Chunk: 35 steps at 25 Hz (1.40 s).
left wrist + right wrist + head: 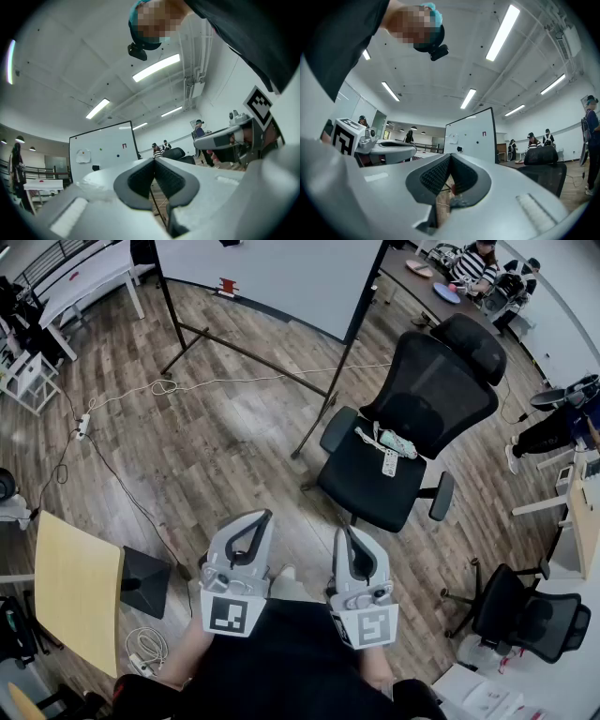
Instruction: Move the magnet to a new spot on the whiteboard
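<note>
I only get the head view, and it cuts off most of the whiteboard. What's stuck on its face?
Observer: The left gripper view shows the whiteboard carrying a green dot, a blue dot and a sheet of paper.
Operator: Is anything between the jaws?
Observer: No. The left gripper and the right gripper are both shut, pads touching, with nothing held.

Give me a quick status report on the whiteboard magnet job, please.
Both shut, empty, held low: left gripper, right gripper. Small round magnets on the white whiteboard, far ahead. Black mesh office chair ahead right.
</note>
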Motion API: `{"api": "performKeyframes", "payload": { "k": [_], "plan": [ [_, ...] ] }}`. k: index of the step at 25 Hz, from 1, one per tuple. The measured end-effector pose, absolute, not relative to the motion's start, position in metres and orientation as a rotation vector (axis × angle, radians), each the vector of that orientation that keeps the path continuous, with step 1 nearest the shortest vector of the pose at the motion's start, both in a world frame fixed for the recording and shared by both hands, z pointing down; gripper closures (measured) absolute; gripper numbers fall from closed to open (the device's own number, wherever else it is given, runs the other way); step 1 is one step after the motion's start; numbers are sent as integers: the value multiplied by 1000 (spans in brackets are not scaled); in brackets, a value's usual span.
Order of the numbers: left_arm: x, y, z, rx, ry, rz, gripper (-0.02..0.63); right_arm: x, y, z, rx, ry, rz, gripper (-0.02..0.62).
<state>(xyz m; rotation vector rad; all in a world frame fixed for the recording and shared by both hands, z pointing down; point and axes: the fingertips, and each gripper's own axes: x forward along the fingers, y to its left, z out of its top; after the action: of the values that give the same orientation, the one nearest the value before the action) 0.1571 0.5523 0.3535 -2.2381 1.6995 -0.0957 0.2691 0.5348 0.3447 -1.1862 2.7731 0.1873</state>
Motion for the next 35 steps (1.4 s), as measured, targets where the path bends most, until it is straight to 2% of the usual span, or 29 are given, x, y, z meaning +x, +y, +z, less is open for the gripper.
{"api": "performKeyframes", "payload": {
  "k": [20,35],
  "plan": [
    [155,561,355,-2235,1703,-94,604,256,554,350,-1162,2842,224,598],
    [96,570,348,-2221,1684,-43,604,199,566,344,-1151,2820,237,598]
  ]
}}
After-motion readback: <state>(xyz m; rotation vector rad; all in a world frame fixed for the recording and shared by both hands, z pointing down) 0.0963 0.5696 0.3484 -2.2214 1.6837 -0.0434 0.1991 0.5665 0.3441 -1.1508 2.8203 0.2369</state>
